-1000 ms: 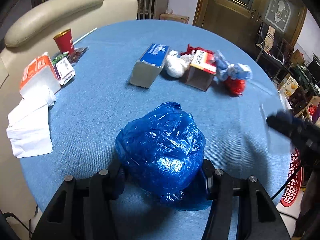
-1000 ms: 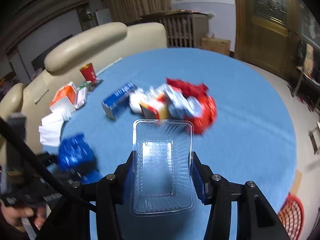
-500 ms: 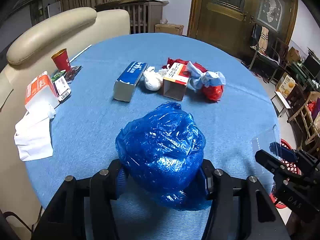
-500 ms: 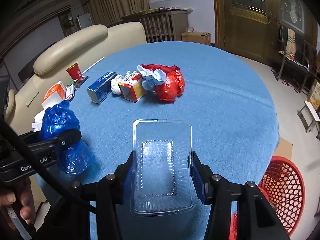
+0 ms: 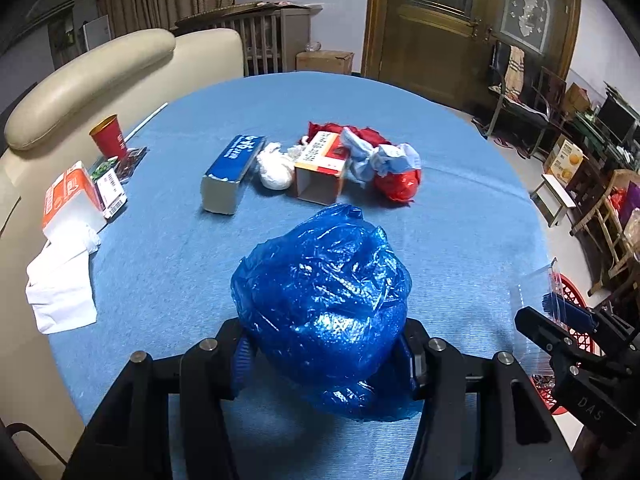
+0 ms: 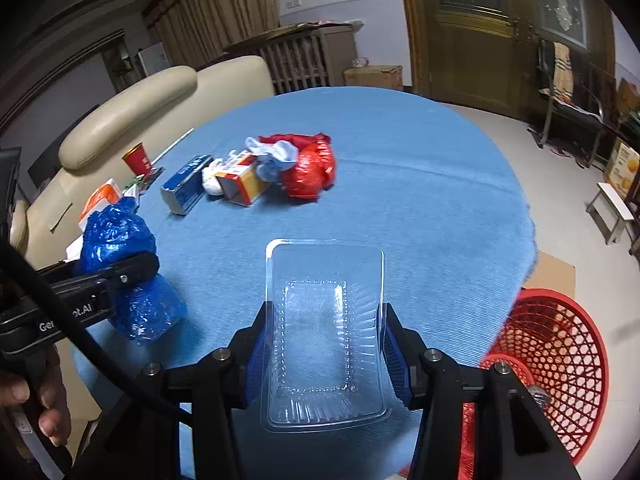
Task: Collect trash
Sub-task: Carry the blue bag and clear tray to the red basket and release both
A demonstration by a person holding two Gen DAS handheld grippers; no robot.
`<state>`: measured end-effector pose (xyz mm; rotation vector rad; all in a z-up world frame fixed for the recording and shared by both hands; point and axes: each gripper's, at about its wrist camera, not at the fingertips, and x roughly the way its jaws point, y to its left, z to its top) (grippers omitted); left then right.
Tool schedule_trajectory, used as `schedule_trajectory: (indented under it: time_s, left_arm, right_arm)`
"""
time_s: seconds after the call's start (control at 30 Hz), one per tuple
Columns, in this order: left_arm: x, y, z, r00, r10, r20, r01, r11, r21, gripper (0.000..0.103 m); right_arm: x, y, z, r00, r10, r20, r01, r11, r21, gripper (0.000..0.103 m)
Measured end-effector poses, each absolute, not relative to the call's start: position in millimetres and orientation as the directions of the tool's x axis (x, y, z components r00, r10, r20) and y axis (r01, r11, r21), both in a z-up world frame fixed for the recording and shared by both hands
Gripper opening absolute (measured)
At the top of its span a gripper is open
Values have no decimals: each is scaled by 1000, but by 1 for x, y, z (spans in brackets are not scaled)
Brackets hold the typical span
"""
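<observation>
Carry-to-bin step, judged. Left gripper (image 5: 324, 356) was clamped on one blue bag (image 5: 322, 304) at lower centre; right gripper (image 6: 324, 344) pinched one clear tray (image 6: 324, 332). One red basket (image 6: 548, 364) sat lower right, beside the table (image 6: 420, 184). Next: swing right, release over it. Five pieces remained upper centre.
</observation>
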<state>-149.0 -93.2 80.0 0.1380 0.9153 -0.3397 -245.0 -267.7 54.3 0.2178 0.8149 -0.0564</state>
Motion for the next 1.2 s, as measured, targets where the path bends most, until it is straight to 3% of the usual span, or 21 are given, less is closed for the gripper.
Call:
schedule_trajectory:
  time_s: [0.93, 1.1, 1.2]
  left_arm:
    - [-217, -241, 111, 481, -470, -740, 688, 725, -13, 59]
    - [-231, -269, 110, 448, -496, -744, 742, 671, -1, 59]
    - [-237, -282, 108, 430, -504, -749, 763, 647, 2, 59]
  right_arm:
    - [-356, -444, 42, 604, -224, -765, 518, 839, 163, 54]
    - [-360, -457, 25, 572, -212, -792, 539, 825, 168, 57]
    - [-359, -465, 14, 536, -202, -820, 562, 810, 168, 67]
